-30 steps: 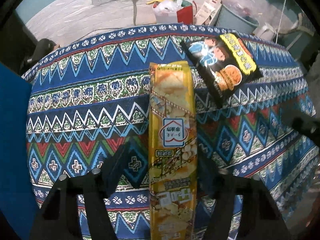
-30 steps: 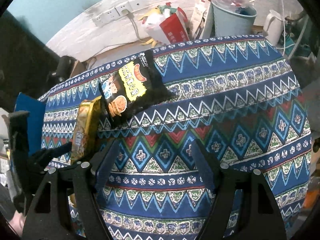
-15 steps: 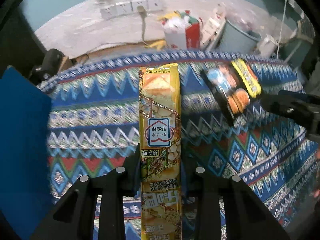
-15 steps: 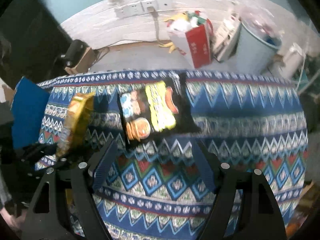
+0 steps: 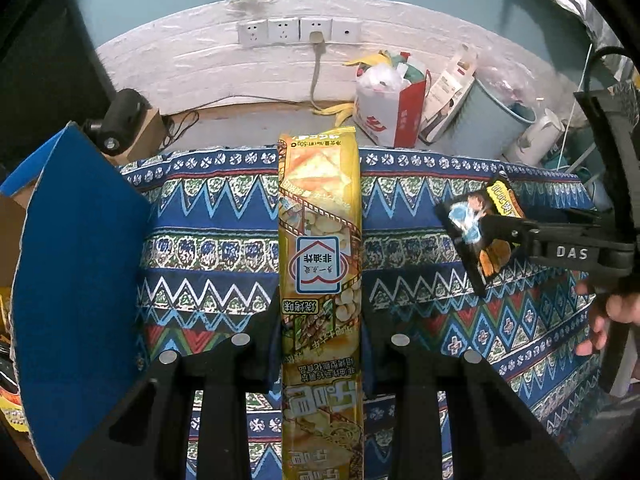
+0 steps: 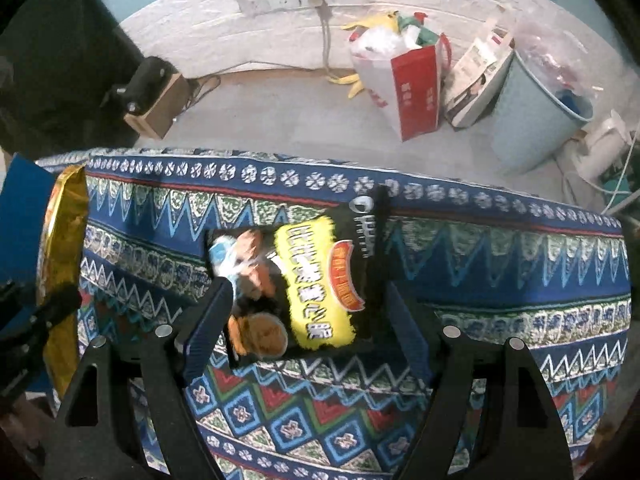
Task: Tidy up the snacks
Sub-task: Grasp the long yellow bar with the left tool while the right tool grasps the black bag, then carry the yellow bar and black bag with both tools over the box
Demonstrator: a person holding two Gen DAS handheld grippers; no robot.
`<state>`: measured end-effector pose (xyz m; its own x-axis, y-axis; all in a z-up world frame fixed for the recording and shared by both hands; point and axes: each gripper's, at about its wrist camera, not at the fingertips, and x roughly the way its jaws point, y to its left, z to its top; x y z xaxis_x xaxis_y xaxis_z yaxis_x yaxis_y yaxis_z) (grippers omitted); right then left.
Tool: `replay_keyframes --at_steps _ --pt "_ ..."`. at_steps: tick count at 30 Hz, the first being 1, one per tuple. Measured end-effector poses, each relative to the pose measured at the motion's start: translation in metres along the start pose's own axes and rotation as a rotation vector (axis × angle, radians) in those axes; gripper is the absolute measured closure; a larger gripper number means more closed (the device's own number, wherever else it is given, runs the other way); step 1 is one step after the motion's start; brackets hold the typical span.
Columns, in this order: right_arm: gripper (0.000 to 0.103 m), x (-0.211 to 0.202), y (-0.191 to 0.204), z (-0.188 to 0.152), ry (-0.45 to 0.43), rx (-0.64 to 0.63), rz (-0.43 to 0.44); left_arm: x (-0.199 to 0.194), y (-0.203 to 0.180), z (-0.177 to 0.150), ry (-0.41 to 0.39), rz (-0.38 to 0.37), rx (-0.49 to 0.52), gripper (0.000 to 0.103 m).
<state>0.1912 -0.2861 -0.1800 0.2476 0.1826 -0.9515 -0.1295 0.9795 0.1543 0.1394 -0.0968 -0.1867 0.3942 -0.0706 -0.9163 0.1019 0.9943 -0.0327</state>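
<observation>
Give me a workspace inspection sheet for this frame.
Surface: patterned cloth covers the table.
Job's things: yellow snack pack in left claw; black snack bag lies on the cloth.
Clutter: blue board at left edge.
Grippers: left claw shut on the pack; right claw open, straddling the black bag.
Cables: grey cord plugged into wall sockets.
Surroundings: red-white bag, blue bin, white kettle on floor.

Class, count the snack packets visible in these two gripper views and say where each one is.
2. The long yellow snack packet is clamped in the left hand-held gripper. The black-and-yellow snack bag lies on the patterned cloth between the right hand-held gripper's open fingers. Others may be hidden.
</observation>
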Motion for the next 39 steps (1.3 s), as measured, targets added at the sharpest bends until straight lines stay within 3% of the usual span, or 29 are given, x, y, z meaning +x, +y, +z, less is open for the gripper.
replay_keyframes --at_steps 15,21,23,24,25,39 --pt "0.019 0.027 0.046 -0.016 0.000 -0.227 -0.131 -0.002 0.011 -0.004 0.028 -0.025 -0.036 0.072" --pt "0.019 0.024 0.048 -0.025 0.001 -0.222 -0.117 -0.007 0.014 -0.007 0.023 -0.026 -0.037 0.072" --pt "0.023 0.022 0.048 -0.028 -0.006 -0.211 -0.103 -0.010 0.016 -0.007 0.021 -0.027 -0.040 0.072" --pt "0.031 0.020 0.048 -0.030 -0.014 -0.206 -0.092 -0.011 0.017 -0.008 0.020 -0.027 -0.042 0.072" --pt "0.033 0.017 0.048 -0.032 -0.023 -0.198 -0.080 -0.012 0.017 -0.008 0.019 -0.028 -0.043 0.072" --pt "0.034 -0.023 0.062 -0.047 -0.089 -0.163 -0.052 -0.051 0.021 -0.013 -0.045 -0.038 -0.035 0.072"
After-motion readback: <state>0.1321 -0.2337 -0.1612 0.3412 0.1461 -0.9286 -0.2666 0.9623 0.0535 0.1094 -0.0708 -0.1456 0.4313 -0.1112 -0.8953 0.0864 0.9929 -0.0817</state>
